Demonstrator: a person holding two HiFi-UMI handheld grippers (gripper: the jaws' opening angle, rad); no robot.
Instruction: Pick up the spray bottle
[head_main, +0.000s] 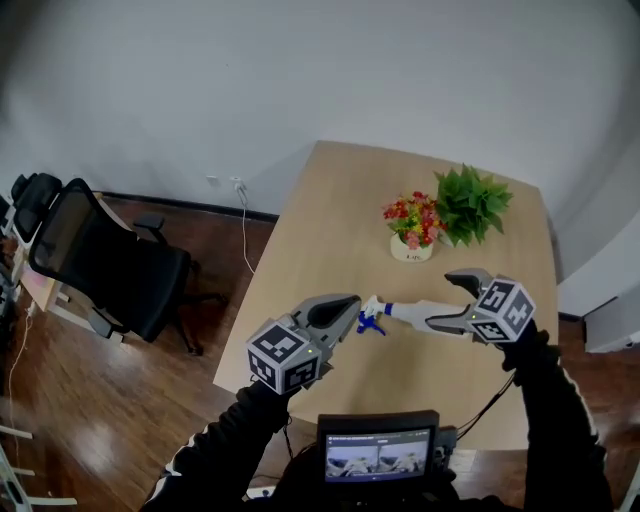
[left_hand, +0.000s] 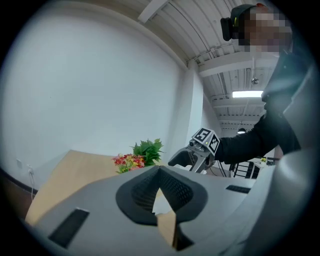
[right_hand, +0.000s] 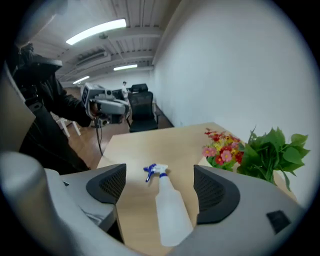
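A white spray bottle (head_main: 412, 311) with a blue trigger (head_main: 370, 322) lies on its side on the wooden table (head_main: 320, 230), nozzle toward the left. My right gripper (head_main: 447, 300) is open, and its jaws straddle the bottle's body without touching it. In the right gripper view the bottle (right_hand: 170, 205) lies between the two dark pads (right_hand: 107, 182), which stand well apart from it. My left gripper (head_main: 345, 308) hovers just left of the nozzle, and its jaws look shut with nothing in them. In the left gripper view the pads (left_hand: 172, 187) meet, and the right gripper (left_hand: 192, 157) shows beyond them.
A pot of red and yellow flowers (head_main: 412, 228) and a green leafy plant (head_main: 470, 203) stand on the table behind the bottle. A black office chair (head_main: 100, 265) stands on the wooden floor at the left. A small screen (head_main: 378, 455) sits at the table's near edge.
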